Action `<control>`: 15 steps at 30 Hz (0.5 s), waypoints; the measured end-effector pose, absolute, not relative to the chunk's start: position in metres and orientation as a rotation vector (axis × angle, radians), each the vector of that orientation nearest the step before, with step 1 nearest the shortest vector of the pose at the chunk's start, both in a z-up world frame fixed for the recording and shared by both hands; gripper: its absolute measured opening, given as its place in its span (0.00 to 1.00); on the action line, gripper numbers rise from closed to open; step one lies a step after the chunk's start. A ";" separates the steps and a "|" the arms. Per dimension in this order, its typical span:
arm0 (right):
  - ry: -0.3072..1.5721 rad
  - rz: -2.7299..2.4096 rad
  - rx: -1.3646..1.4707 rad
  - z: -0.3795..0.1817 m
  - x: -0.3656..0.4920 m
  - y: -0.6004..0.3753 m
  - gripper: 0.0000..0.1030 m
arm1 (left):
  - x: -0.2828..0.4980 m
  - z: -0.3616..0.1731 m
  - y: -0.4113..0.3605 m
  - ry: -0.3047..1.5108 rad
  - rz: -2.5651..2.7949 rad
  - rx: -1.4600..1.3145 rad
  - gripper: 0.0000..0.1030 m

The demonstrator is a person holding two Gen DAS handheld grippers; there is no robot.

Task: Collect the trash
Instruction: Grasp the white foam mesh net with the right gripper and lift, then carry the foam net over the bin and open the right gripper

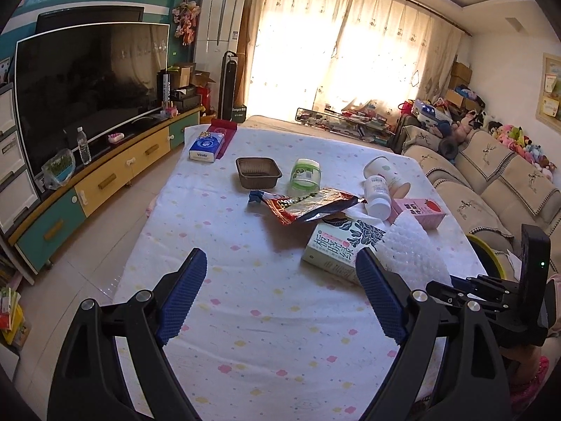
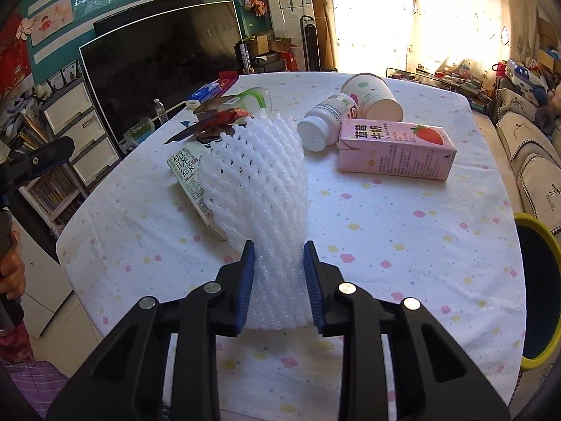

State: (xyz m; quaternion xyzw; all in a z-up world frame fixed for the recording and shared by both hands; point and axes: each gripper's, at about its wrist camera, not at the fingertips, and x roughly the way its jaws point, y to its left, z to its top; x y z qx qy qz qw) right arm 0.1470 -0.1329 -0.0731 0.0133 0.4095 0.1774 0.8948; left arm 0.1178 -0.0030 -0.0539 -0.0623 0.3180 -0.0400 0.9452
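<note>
Partly foam net (image 2: pixel 256 182) hides green carton (image 2: pixel 189 179) — wrapper (image 2: pixel 217 122) behind

White foam net sleeve (image 2: pixel 256 175) sits btwn right gripper (image 2: pixel 278 280) pads, lying over green-and-white carton (image 2: pixel 191 182) on tablecloth-covered table (image 2: pixel 403 245). Pink strawberry milk carton (image 2: pixel 396 154) to its right; white pill bottle (image 2: pixel 324 124) & paper cup (image 2: pixel 371 96) behind that. Yellow-rimmed bin (image 2: pixel 538 291) off table's right edge.

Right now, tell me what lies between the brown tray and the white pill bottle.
The left wrist view shows a clear jar with green bands between the brown tray and white pill bottle.
</note>
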 end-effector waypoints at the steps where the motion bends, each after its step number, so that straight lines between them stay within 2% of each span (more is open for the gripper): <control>1: 0.844 0.366 0.032 -0.072 0.145 -0.133 0.25 | 0.118 -0.055 -0.004 0.649 -0.083 -0.126 0.83; 15: 0.778 0.196 0.125 -0.057 0.132 -0.208 0.25 | 0.124 -0.061 -0.019 0.667 -0.103 -0.106 0.84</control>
